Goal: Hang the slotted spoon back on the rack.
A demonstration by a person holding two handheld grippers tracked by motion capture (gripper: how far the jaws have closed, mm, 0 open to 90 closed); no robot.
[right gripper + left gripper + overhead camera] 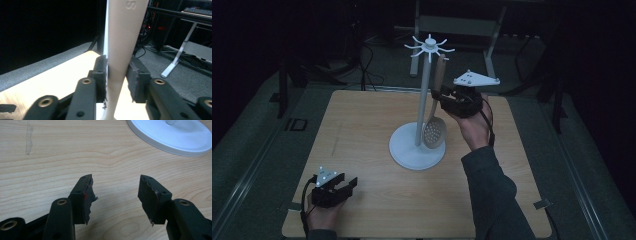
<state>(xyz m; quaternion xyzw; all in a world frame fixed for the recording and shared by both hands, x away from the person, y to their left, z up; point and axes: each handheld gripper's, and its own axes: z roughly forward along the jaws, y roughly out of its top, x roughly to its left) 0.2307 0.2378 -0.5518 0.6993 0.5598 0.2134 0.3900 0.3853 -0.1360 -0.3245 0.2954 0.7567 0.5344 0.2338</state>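
A white utensil stand [424, 95] with a round base [175, 137] and a ring of hooks on top stands mid-table. A beige slotted spoon [435, 131] hangs from one hook, its bowl down near the base. My right gripper [440, 95] reaches in from the right at the spoon's handle [125, 30]. In the right gripper view the handle runs between the jaws of this gripper [117, 72]; a thin gap shows at the right pad, so it is open. My left gripper [351, 184] rests open on the table's front left corner, its jaws [115, 192] apart with nothing between them.
The wooden table [362, 125] sits on a dark grey mat. Metal desk legs [492, 35] and cables stand in the dark behind it. The person's right forearm [492, 190] crosses the table's front right. A scuff mark [28, 137] lies on the wood.
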